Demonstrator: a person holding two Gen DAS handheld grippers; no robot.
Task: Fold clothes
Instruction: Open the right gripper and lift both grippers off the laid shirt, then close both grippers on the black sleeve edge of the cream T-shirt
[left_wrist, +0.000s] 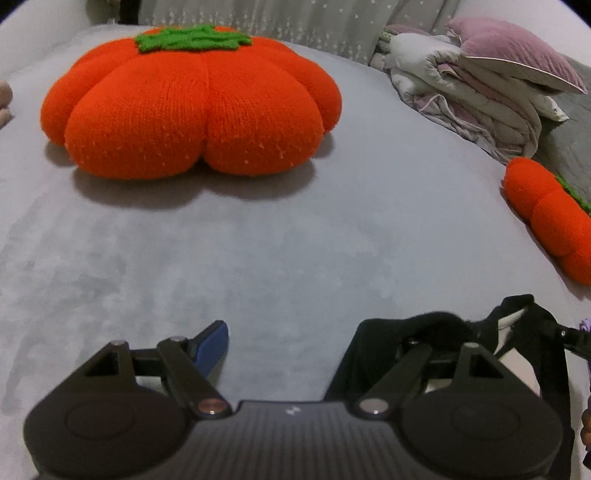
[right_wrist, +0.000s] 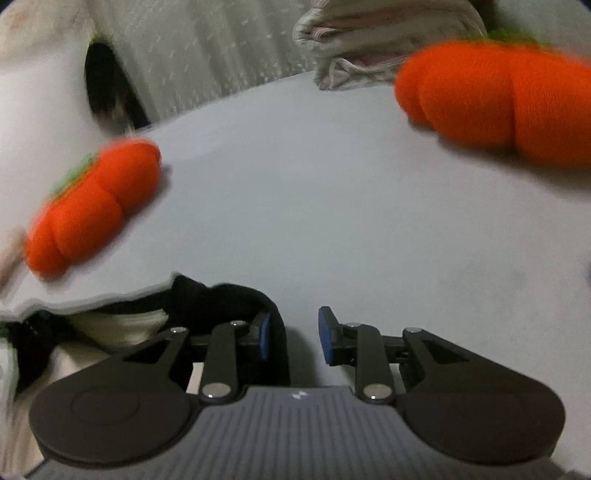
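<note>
A: Start with the black garment (left_wrist: 384, 354). Where is it?

B: On the grey bed cover (left_wrist: 280, 236), low in both views, bunched up with a pale lining showing. In the left wrist view it drapes over the right-hand finger of the left gripper (left_wrist: 314, 350). In the right wrist view its dark edge curls around the left-hand finger of the right gripper (right_wrist: 293, 332).

A: Is either one gripping it?

B: No. The left jaws stand wide apart with only bed cover in the gap between them. The right jaws are parted more narrowly, the gap between the blue pads (right_wrist: 325, 339) is bare, and the cloth sits outside that left finger.

A: What could go wrong?

B: My judgement: the cloth could snag on a finger and drag as the hand moves away, which would pull the bundle out of shape. A closing grip here would likely catch air or only a loose edge.

A: Anything nearby?

B: The large orange pumpkin cushion (left_wrist: 195, 107) lies well beyond the garment, a second pumpkin cushion (left_wrist: 554, 225) is off to the right, and piled bedding (left_wrist: 476, 96) sits behind.
</note>
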